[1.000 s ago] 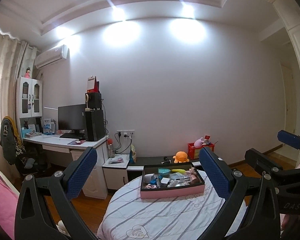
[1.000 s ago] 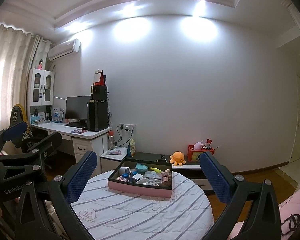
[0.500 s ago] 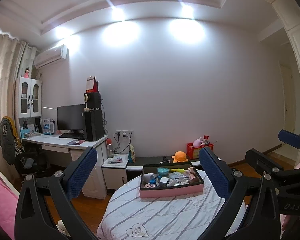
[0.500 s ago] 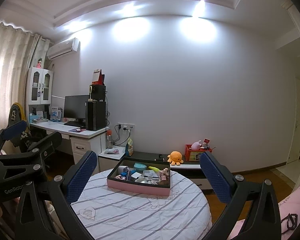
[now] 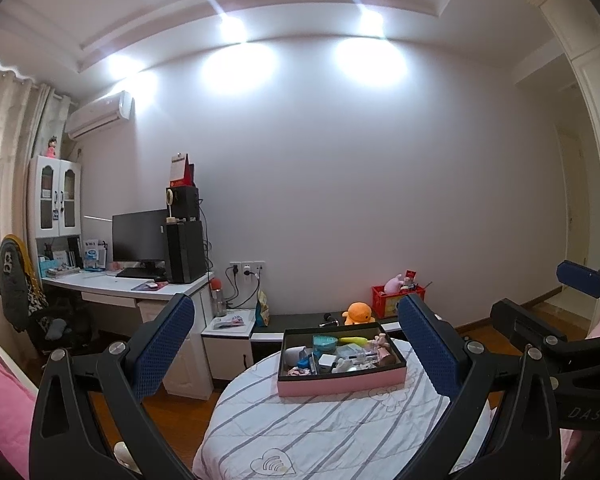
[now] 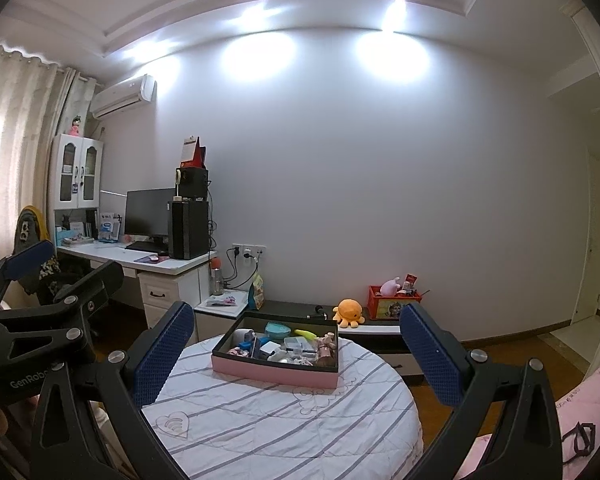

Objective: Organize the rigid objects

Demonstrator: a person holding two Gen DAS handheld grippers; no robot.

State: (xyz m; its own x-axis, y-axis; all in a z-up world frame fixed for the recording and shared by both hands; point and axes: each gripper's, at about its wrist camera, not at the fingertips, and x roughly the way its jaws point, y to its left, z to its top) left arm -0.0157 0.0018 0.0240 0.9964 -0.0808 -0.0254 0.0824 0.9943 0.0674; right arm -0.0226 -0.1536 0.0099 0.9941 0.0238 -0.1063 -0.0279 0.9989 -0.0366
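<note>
Your pink-sided box [image 5: 342, 383] sits on the round table [image 5: 332, 436] with the striped cloth, crammed with small items: a teal round tin [image 6: 278, 329], a yellow-green piece [image 6: 306, 334], a white block [image 6: 269, 347]; the rest is too small to tell. Both your left gripper [image 5: 296, 348] and right gripper [image 6: 296, 350] hang wide apart, empty, well short of the box. Only the right wrist view shows the desk drawers [image 6: 160, 293]; an orange octopus plush [image 6: 350, 312] sits behind the table.

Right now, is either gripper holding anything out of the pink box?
No. The left gripper and right gripper are both open and empty, short of the pink box on the round table.
</note>
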